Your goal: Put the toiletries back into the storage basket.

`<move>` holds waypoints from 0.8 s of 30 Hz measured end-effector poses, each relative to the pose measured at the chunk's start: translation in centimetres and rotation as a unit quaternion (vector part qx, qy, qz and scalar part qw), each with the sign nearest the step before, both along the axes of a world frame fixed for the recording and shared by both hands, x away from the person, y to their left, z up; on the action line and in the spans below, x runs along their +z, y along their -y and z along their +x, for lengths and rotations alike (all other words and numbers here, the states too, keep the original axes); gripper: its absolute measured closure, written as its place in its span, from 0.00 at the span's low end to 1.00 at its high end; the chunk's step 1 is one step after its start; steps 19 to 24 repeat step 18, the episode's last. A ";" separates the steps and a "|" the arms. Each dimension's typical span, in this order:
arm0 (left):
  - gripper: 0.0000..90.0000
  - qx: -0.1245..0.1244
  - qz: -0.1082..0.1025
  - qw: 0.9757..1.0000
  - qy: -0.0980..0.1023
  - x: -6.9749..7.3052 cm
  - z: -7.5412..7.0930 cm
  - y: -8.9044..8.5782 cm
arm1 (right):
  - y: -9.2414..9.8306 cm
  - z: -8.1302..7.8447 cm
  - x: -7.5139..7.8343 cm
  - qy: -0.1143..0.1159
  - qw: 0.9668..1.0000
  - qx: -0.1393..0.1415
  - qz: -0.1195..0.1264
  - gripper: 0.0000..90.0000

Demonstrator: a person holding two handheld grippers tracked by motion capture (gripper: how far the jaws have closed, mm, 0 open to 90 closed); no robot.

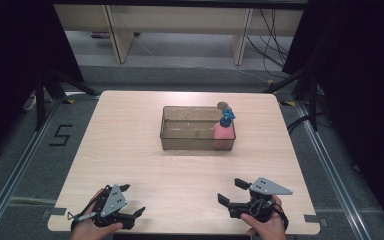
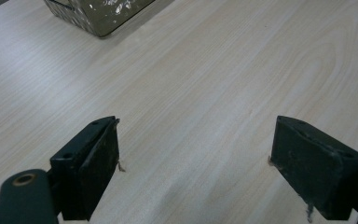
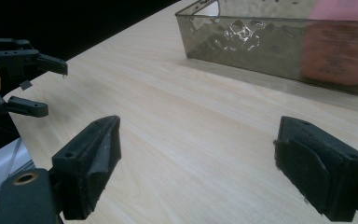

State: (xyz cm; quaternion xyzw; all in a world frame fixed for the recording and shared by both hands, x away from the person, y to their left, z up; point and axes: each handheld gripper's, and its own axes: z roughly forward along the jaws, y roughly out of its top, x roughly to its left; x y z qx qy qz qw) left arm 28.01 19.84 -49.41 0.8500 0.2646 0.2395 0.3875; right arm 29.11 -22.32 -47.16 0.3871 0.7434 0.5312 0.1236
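Both the left gripper and the right gripper rested near the table's front edge with jaws spread and empty, well apart from the pink bottle standing in the clear bin's right end, where a careless reach might have clipped the bin wall and tipped it.

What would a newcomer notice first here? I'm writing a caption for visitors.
The pink bottle with a blue cap stands in the right end of the clear brownish bin at mid-table. Nearer the person, the left claw and right claw rest open and apart at the table's near edge.
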 end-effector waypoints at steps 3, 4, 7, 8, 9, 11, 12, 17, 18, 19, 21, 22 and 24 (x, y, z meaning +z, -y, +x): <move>0.16 -0.002 -0.005 1.000 0.001 0.0 0.0 0.0 | 0.1 -0.4 -0.1 -0.007 1.000 -0.002 0.008 0.17; 0.16 -0.001 -0.005 1.000 0.001 -0.1 0.0 0.0 | 0.2 -0.5 -0.1 -0.001 1.000 0.000 0.007 0.17; 0.16 0.002 -0.001 1.000 0.004 -0.1 0.0 0.0 | 0.4 -1.0 -0.1 -0.001 1.000 0.003 0.012 0.17; 0.16 0.001 0.000 1.000 0.000 0.0 0.0 0.0 | 0.5 -1.0 -0.1 0.002 1.000 0.003 0.014 0.17; 0.16 0.001 -0.001 1.000 -0.001 0.0 0.0 0.0 | 0.5 -1.1 -0.1 0.005 1.000 0.000 0.009 0.17; 0.16 0.001 -0.001 1.000 0.000 0.0 0.0 0.0 | 0.7 -1.4 -0.1 0.003 1.000 0.004 0.009 0.17; 0.16 0.001 -0.001 1.000 0.000 0.0 0.0 0.0 | 0.7 -1.6 -0.1 0.006 1.000 0.001 0.009 0.17; 0.16 0.001 -0.001 1.000 0.000 0.0 0.0 0.0 | 0.8 -2.0 -0.2 0.005 1.000 0.008 0.001 0.17; 0.16 -0.001 0.000 1.000 0.000 0.0 0.0 0.0 | 0.6 -2.2 -0.1 -0.004 1.000 0.005 0.002 0.17; 0.16 -0.001 0.000 1.000 0.000 0.0 0.0 0.0 | 0.6 -2.2 -0.1 -0.004 1.000 0.005 0.002 0.17; 0.16 -0.001 0.000 1.000 0.000 0.0 0.0 0.0 | 0.6 -2.2 -0.1 -0.004 1.000 0.005 0.002 0.17; 0.16 -0.001 0.000 1.000 0.000 0.0 0.0 0.0 | 0.6 -2.2 -0.1 -0.004 1.000 0.005 0.002 0.17; 0.16 -0.001 0.000 1.000 0.000 0.0 0.0 0.0 | 0.6 -2.2 -0.1 -0.004 1.000 0.005 0.002 0.17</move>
